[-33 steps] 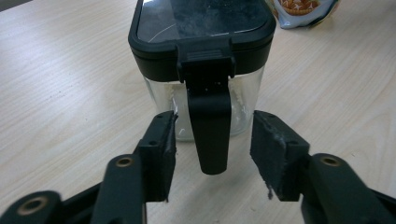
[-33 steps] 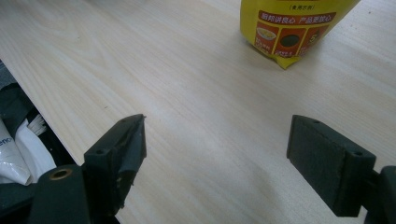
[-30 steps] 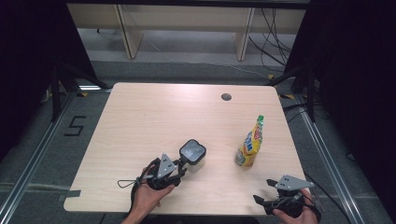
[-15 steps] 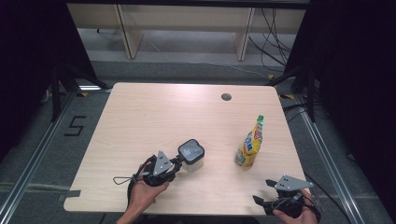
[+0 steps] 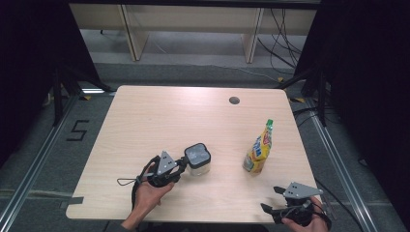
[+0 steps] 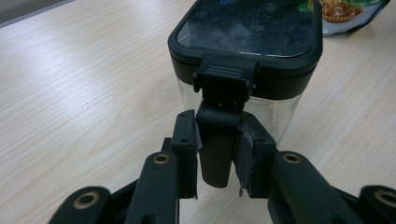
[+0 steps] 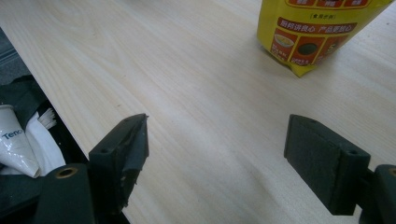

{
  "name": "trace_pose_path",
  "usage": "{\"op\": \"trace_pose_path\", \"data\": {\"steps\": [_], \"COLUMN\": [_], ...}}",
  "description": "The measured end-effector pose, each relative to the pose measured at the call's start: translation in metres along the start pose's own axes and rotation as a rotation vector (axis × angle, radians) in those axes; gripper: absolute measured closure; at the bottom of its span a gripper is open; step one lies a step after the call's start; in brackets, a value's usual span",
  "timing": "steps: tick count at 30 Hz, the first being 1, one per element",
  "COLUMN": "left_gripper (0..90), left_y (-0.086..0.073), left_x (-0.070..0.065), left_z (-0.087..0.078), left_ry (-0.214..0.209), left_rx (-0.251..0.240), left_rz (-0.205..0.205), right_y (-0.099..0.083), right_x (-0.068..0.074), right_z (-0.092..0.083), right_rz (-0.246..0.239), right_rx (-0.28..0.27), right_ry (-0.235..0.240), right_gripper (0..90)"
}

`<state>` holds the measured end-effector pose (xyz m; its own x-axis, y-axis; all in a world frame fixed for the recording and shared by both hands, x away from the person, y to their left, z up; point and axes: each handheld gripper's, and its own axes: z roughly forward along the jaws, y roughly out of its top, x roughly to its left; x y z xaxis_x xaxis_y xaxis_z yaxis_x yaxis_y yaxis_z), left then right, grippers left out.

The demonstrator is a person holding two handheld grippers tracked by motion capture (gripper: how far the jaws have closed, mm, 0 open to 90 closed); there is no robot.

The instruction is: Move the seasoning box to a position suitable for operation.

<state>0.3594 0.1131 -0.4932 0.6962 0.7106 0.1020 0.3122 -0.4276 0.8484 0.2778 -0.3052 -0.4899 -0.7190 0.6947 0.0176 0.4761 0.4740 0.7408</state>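
Now the left gripper [image 6: 217, 149] has just been closing and clamps the black latch handle [image 6: 218, 140] of the clear container [image 5: 198, 158] (mid-table, near the front); the right gripper [image 7: 217, 158] rests wide apart by the yellow pouch [image 5: 259, 151].

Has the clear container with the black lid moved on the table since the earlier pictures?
Yes, a little. The container, its latch between the left tongs, has shifted toward the table's left edge, away from the yellow pouch, which kept its place.
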Motion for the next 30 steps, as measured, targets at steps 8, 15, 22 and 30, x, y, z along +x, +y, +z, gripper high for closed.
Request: {"op": "trace_pose_path", "data": {"steps": [8, 15, 22, 30], "left_gripper": [72.2, 72.3, 72.4, 72.4], "left_y": [-0.001, -0.004, -0.007, -0.008], "left_x": [0.003, 0.004, 0.001, -0.007], "left_z": [-0.002, -0.005, -0.010, -0.014], "left_ry": [-0.040, -0.087, -0.157, -0.219], "left_rx": [-0.010, -0.015, -0.014, -0.017], "left_rz": [0.044, 0.027, 0.039, 0.044], "right_y": [0.000, 0.000, 0.000, 0.000], "right_x": [0.001, 0.002, 0.003, 0.001], "right_z": [-0.001, 0.000, 0.000, 0.000], "right_rz": [0.008, 0.001, 0.010, -0.008], "right_rx": [0.007, 0.006, 0.007, 0.006], "right_ry": [0.005, 0.007, 0.012, 0.010], "right_gripper": [23.6, 23.7, 23.7, 23.8]}}
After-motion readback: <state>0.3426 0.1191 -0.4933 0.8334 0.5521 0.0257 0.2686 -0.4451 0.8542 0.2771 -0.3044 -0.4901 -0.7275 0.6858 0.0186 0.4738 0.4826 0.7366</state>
